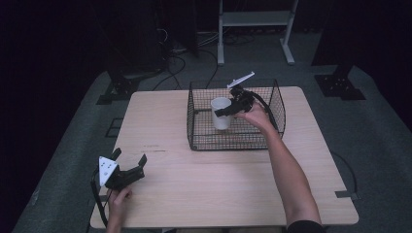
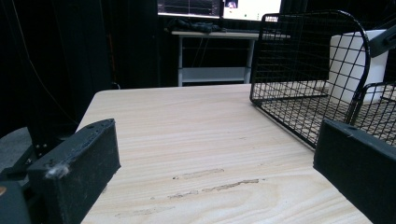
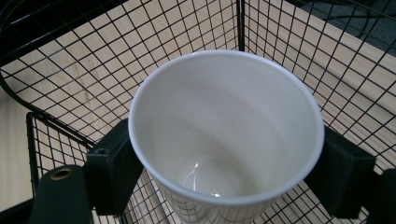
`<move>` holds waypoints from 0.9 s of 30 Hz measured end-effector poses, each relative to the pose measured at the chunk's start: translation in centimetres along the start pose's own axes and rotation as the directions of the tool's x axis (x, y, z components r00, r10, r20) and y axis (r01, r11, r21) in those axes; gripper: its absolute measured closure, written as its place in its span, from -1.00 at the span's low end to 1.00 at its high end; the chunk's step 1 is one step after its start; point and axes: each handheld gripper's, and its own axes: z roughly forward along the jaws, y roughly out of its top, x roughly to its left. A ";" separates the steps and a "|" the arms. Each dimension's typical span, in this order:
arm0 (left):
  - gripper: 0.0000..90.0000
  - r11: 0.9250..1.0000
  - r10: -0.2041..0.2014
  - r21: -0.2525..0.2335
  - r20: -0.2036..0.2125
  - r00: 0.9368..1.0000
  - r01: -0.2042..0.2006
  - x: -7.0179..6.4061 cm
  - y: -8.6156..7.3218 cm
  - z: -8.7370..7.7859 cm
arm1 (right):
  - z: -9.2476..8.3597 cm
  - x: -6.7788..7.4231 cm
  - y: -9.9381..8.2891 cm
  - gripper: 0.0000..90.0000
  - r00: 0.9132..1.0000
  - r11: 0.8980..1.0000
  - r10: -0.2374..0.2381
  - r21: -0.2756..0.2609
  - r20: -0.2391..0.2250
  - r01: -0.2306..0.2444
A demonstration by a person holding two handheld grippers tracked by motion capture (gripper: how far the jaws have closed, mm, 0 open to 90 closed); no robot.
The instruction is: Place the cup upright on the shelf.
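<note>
1. Your right gripper (image 1: 228,110) is clamped on the white cup (image 1: 221,112), one jaw on each side just under the rim, as the right gripper view shows; the cup (image 3: 226,135) is upright and empty.
2. The cup sits inside the black wire basket (image 1: 194,121) at the far middle of the surface (image 1: 218,194). Whether its base rests on the basket floor or hangs just above it cannot be told.
3. By the look of it, you are either setting the cup into the basket or lifting it out. Either way the next move should be straight up or straight down, with the cup kept level.
4. Watch the edges: in the right gripper view a basket corner (image 3: 239,28) stands just behind the cup. Sideways travel at this height would catch the wire, so clear the rim before you swing.
5. Your left gripper (image 1: 128,162) rests near the front left of the surface with its jaws apart and nothing between them, well apart from the basket (image 2: 308,65).
6. The front and middle of the surface offer bare room for setting the cup down.
</note>
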 end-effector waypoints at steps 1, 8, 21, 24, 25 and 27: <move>-1.00 1.000 -0.001 -0.001 0.000 1.000 0.001 0.0 0.0 0.0 | 0.0 0.0 0.0 -0.57 1.000 1.000 0.003 0.000 -0.001 -0.003; -1.00 1.000 0.001 0.000 0.000 1.000 -0.001 0.0 0.0 0.0 | 0.4 0.0 -0.2 -0.57 1.000 1.000 -0.005 0.017 0.007 0.005; -1.00 1.000 0.002 0.000 -0.001 1.000 -0.002 0.0 0.0 0.0 | 1.1 -0.1 -1.3 -0.57 0.999 0.998 -0.026 0.061 0.045 0.023; -1.00 1.000 0.000 0.000 -0.002 1.000 0.000 0.0 0.0 0.1 | 1.2 -0.1 -1.5 -0.57 0.998 0.997 -0.033 0.067 0.046 0.030; -1.00 1.000 0.000 -0.001 -0.003 1.000 0.000 0.0 0.0 0.1 | 1.2 -0.1 -1.4 -0.57 0.998 0.997 -0.036 0.071 0.046 0.032; -1.00 1.000 0.000 -0.001 -0.003 1.000 0.000 0.0 0.0 0.1 | 1.2 0.0 -1.4 -0.58 0.998 0.996 -0.044 0.075 0.052 0.040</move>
